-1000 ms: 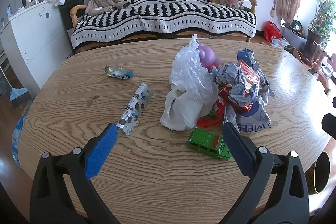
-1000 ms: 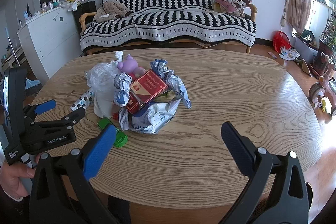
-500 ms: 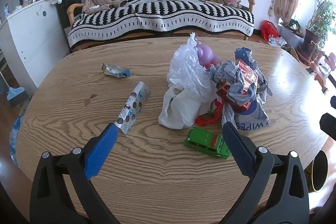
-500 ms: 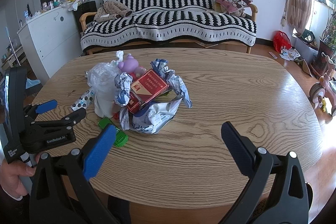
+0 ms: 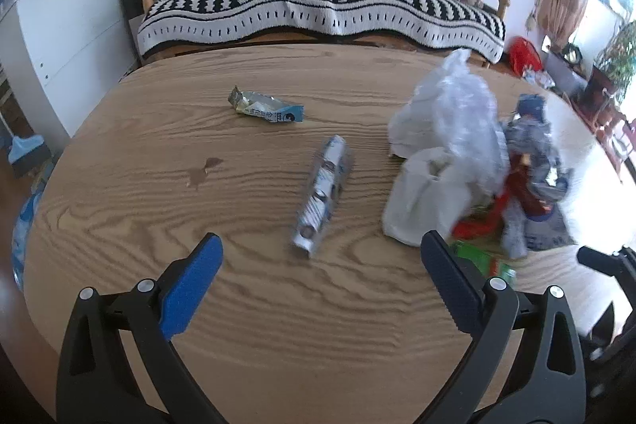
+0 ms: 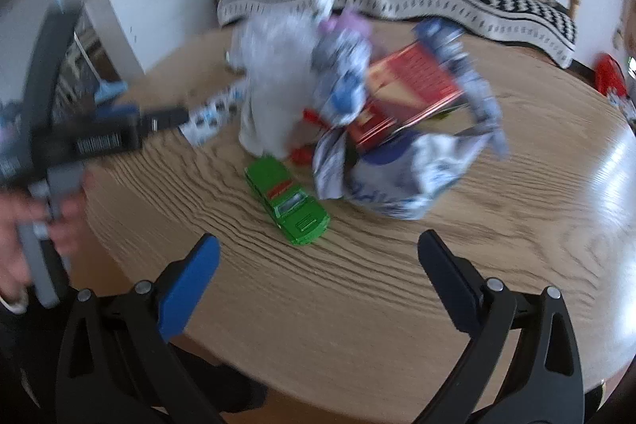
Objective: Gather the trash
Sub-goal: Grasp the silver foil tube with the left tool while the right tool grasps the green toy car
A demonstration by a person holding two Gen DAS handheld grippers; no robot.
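On the far left of the oval wooden table (image 5: 119,209) a small flattened silver-and-blue snack wrapper (image 5: 265,108) lies by itself, and nearer the middle a long crumpled silver packet printed with dark spots (image 5: 322,192) lies pointing roughly toward the left gripper (image 5: 318,281). That gripper hangs low over the near edge with its blue-padded jaws spread wide and nothing between them, more or less lined up on the long packet, which looks like the piece in hand. I'd come in across its narrow width, not along its length, and press the pads down to the wood so the thin foil doesn't slide away. To the right sits the main heap: a cloudy white plastic bag (image 5: 445,130), crumpled blue-and-white wipes packaging (image 6: 401,181) and a red printed carton (image 6: 409,94), all touching. A green toy car (image 6: 290,203) sits just in front of it; likely not trash, so steer round it. The right gripper (image 6: 318,277), equally wide and empty, faces that heap from the table's near edge.
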